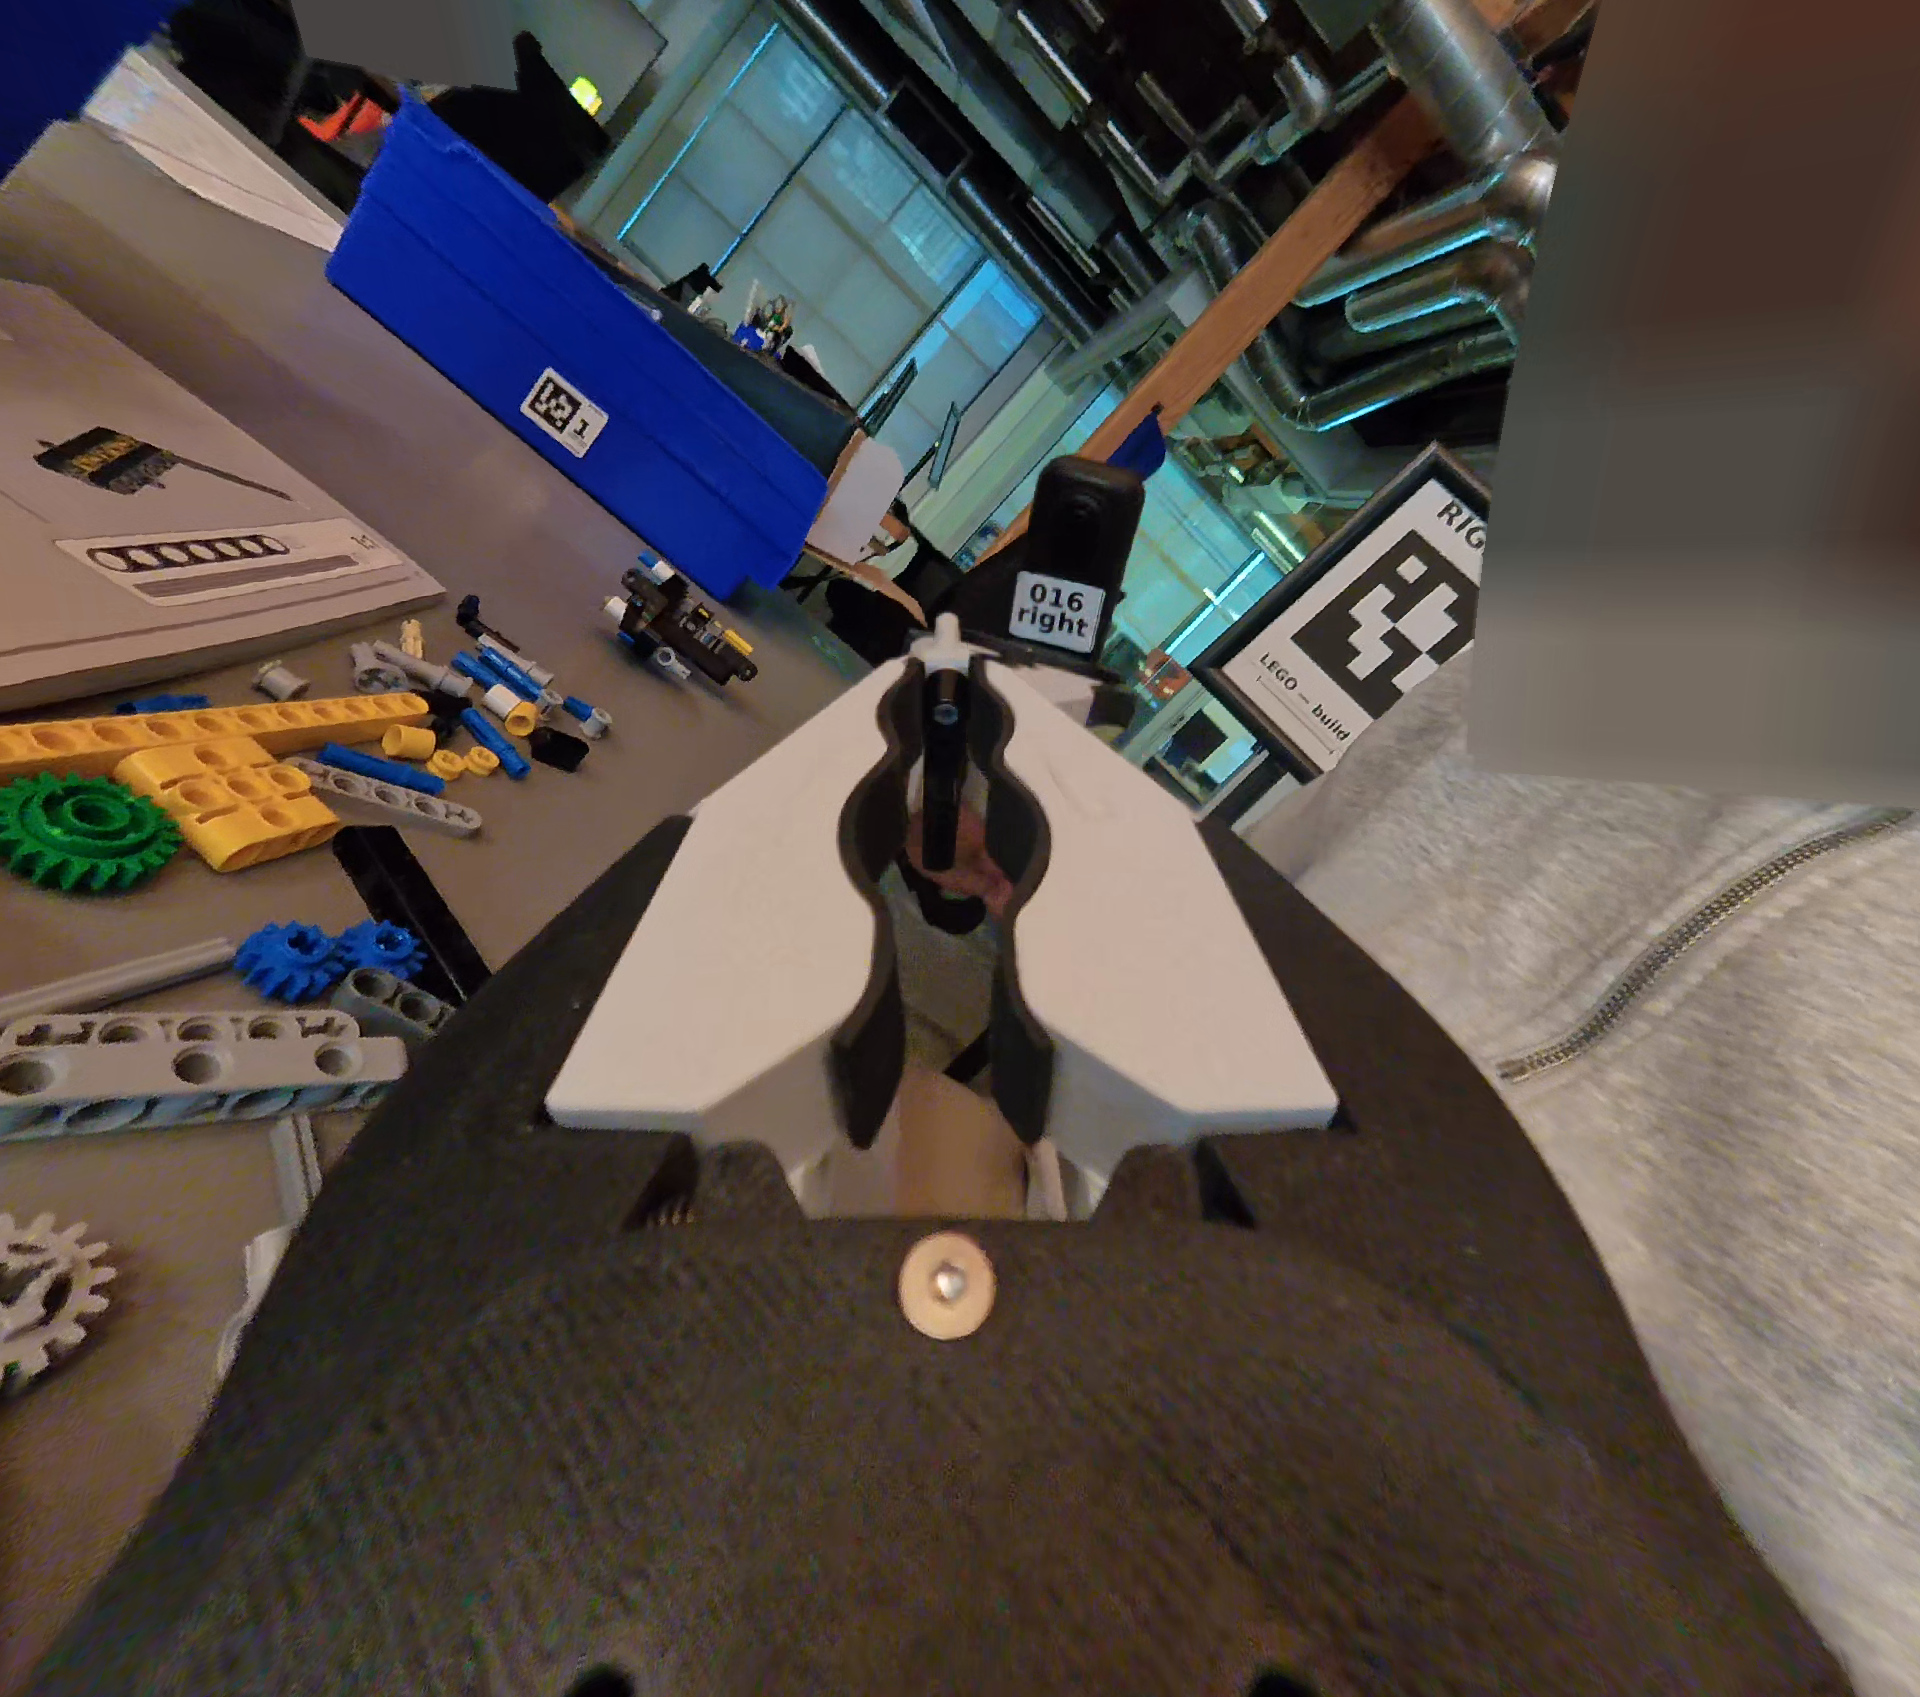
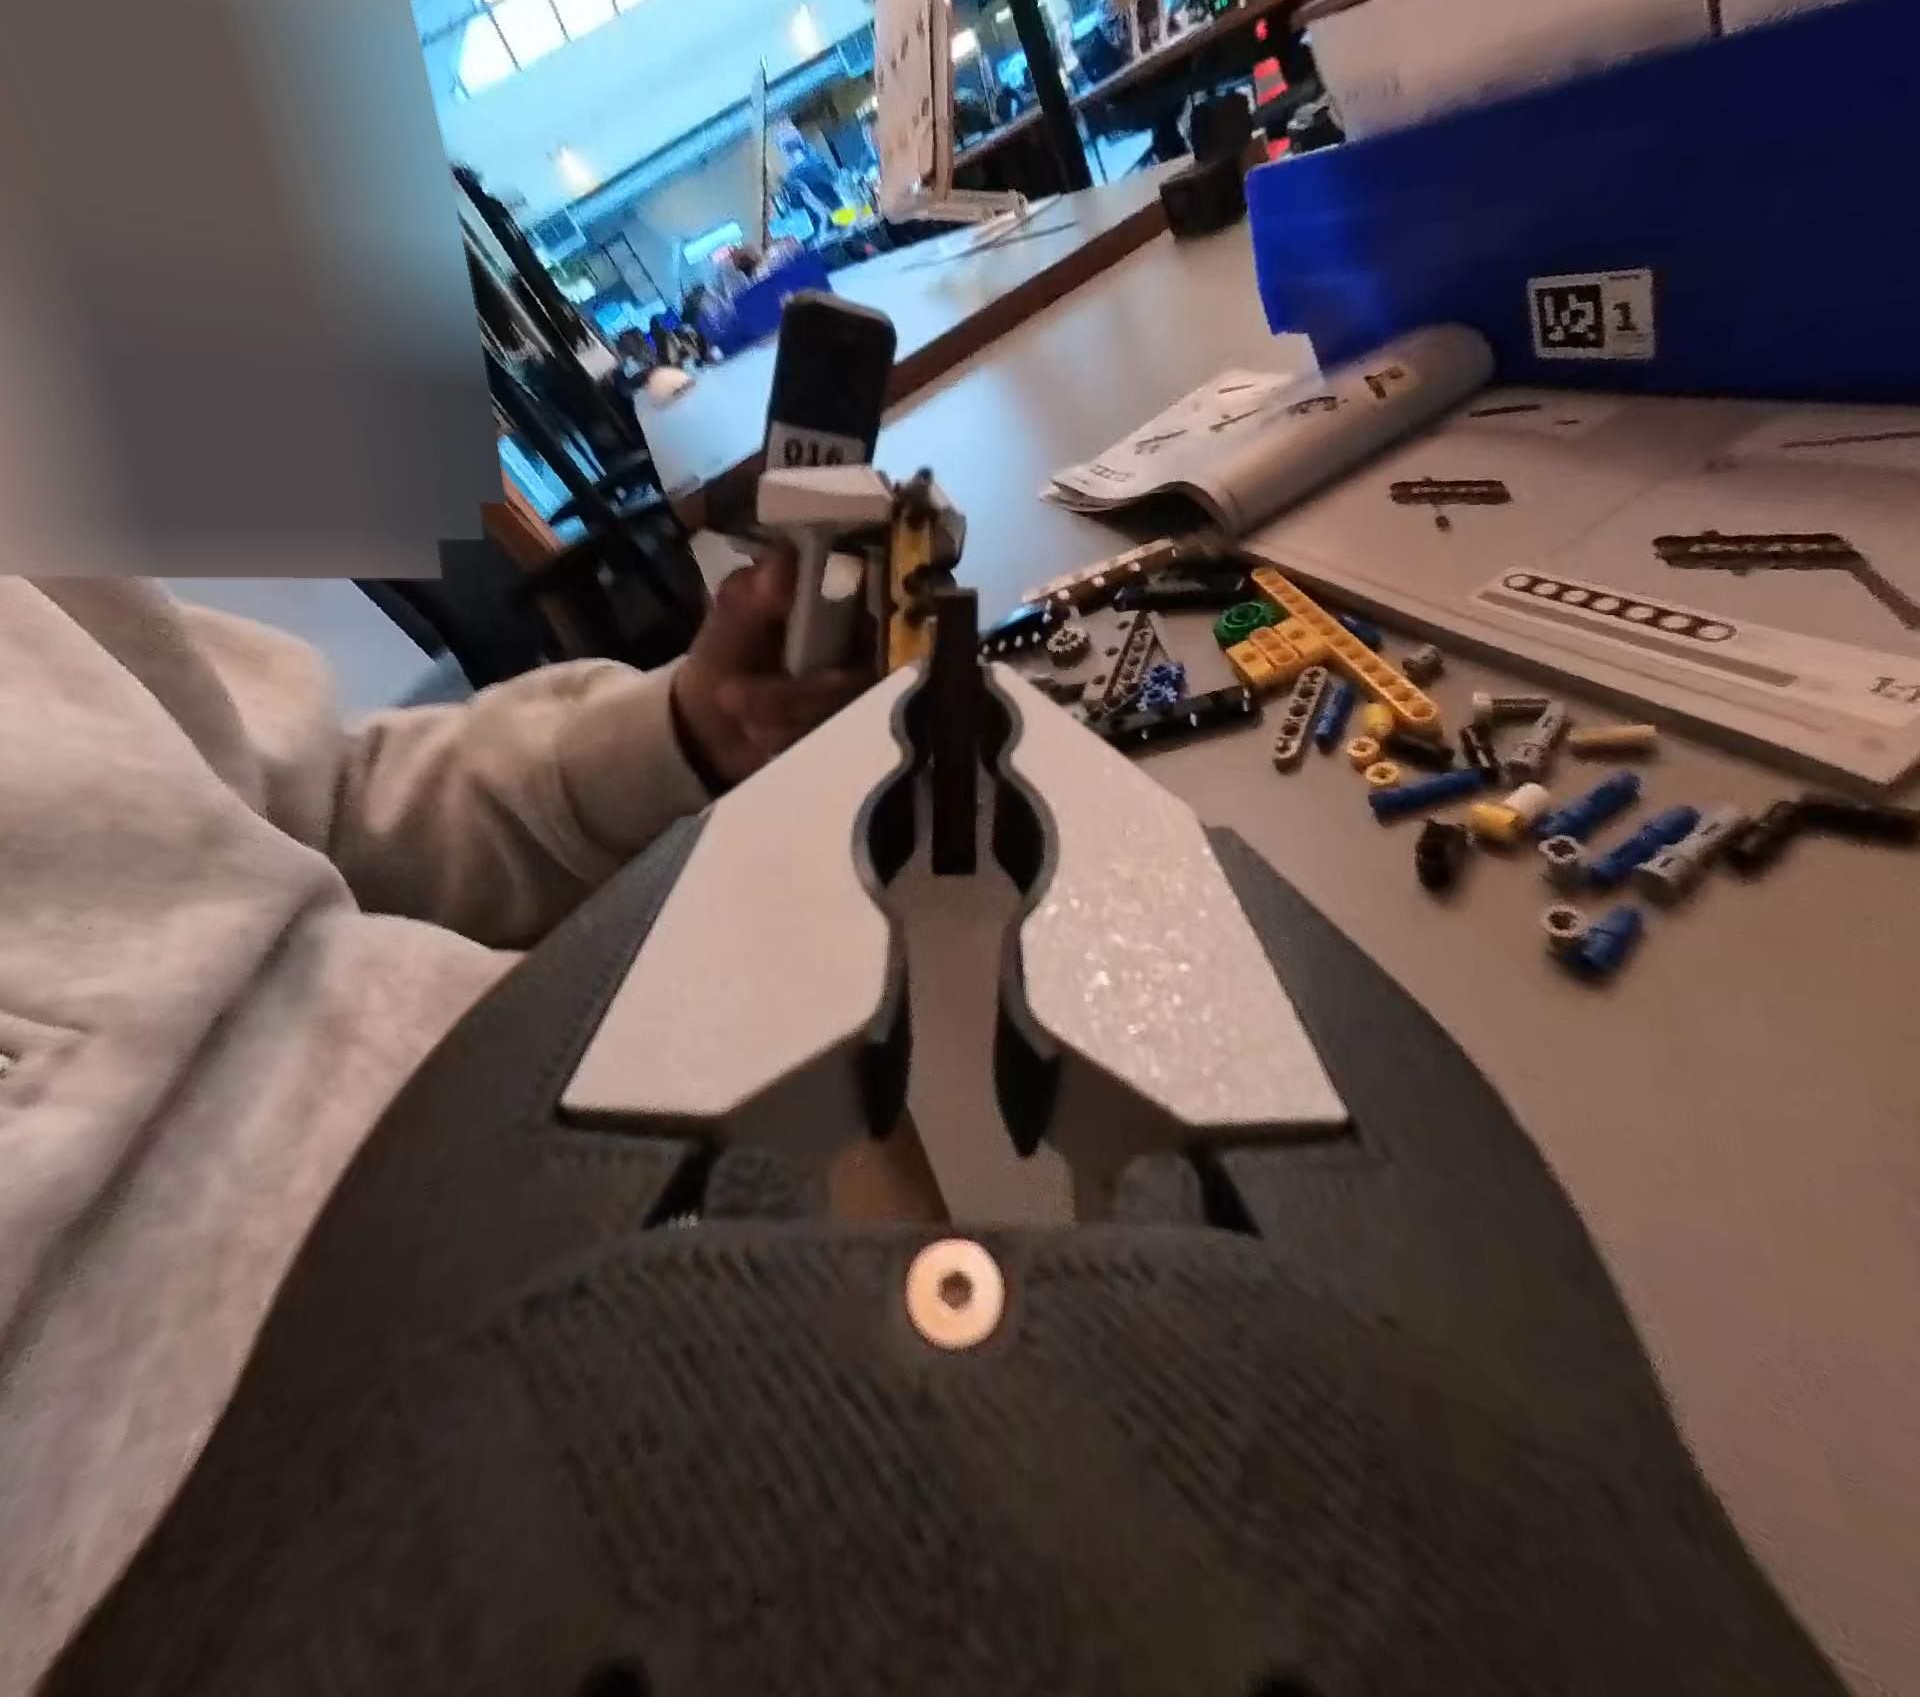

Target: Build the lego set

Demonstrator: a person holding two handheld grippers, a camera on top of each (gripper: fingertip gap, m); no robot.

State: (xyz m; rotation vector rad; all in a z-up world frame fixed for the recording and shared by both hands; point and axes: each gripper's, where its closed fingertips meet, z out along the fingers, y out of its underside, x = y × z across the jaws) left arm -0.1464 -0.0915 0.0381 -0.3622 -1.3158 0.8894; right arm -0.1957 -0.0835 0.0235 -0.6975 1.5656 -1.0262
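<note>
My left gripper [image 1: 945,691] is shut on a small black Lego assembly [image 1: 940,774] with a white tip [image 1: 945,639], held up in the air. In the right wrist view the left gripper [image 2: 914,525] shows farther off, holding that yellow and black assembly [image 2: 909,577]. My right gripper [image 2: 954,691] is shut on a black Lego stick [image 2: 954,743], its end close to the assembly. The right gripper's camera body [image 1: 1075,546] shows just behind the left fingertips. Loose parts lie on the grey table [image 2: 1558,1180]: yellow beams [image 1: 208,743], a green gear [image 1: 78,826], blue pins [image 2: 1621,826].
An open instruction booklet [image 2: 1662,587] lies behind the parts. A blue bin [image 1: 571,359] with a tag stands at the back. A small black sub-assembly [image 1: 686,624] sits near it. Grey beams [image 1: 187,1065] and blue gears [image 1: 322,956] lie nearer. A person's grey sleeve [image 2: 260,816] is close.
</note>
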